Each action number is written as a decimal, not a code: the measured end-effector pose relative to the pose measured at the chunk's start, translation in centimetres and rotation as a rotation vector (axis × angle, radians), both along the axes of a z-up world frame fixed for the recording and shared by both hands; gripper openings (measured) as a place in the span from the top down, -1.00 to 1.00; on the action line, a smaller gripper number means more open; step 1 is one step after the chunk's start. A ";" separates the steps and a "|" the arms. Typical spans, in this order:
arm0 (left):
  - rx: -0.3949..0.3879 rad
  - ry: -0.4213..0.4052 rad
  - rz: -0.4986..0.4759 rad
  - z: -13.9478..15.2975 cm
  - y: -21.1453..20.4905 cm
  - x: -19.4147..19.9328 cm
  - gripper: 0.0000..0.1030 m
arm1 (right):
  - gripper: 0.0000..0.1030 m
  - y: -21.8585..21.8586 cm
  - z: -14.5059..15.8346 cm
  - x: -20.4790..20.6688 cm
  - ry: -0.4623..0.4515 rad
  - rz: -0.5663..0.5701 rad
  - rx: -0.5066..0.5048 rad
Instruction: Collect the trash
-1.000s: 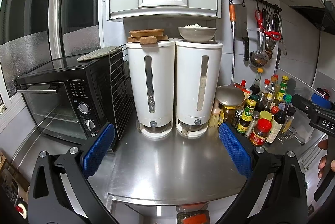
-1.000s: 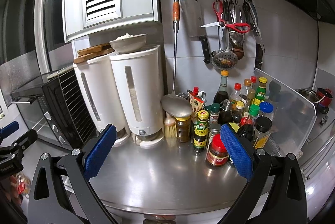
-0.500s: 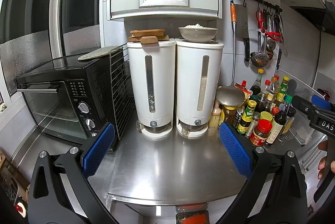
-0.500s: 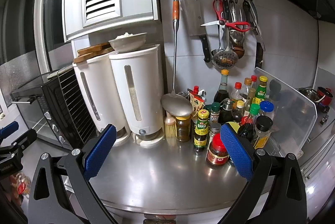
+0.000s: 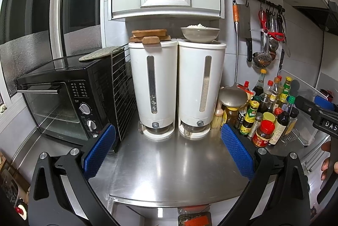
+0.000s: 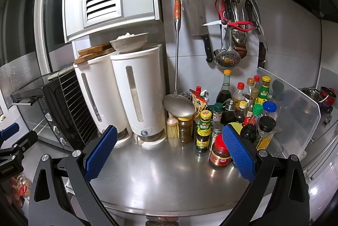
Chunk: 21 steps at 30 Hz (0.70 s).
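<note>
My left gripper (image 5: 168, 150) is open and empty, held above the front of the steel counter (image 5: 169, 167) and facing two white dispensers (image 5: 154, 86). My right gripper (image 6: 169, 150) is open and empty over the same counter (image 6: 160, 179), its right pad (image 6: 238, 150) close to a red-lidded jar (image 6: 219, 154). No loose trash shows on the counter. A packet with orange print (image 5: 194, 219) shows below the counter's front edge. The right gripper appears at the right edge of the left wrist view (image 5: 316, 112), the left one at the left edge of the right wrist view (image 6: 12, 145).
A black toaster oven (image 5: 69, 99) with a wire rack (image 5: 121, 91) stands left. Several sauce bottles (image 6: 238, 112) crowd the right, before a clear splash guard (image 6: 295, 112). A ladle (image 6: 178, 107), cleaver and scissors hang from a wall rail. A bowl of rice (image 5: 199, 33) sits atop the right dispenser.
Both views have shifted only very slightly; the grippers stay open and nothing on the counter has moved.
</note>
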<state>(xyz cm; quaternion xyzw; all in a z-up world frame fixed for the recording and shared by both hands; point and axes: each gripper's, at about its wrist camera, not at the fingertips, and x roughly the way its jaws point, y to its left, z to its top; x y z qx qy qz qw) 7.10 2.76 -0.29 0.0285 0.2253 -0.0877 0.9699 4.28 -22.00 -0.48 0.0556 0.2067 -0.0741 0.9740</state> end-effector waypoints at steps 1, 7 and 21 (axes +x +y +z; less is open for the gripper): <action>0.001 0.000 0.001 0.0 0.0 0.0 -0.85 | -0.94 0.0 0.0 0.1 -0.001 -0.003 0.000; 0.003 0.001 0.003 0.1 -0.1 0.1 -0.85 | -0.94 0.2 0.1 0.1 -0.002 -0.014 0.009; -0.011 -0.001 -0.016 0.3 -0.2 0.6 -0.85 | -0.94 0.1 0.0 0.5 0.000 -0.054 0.027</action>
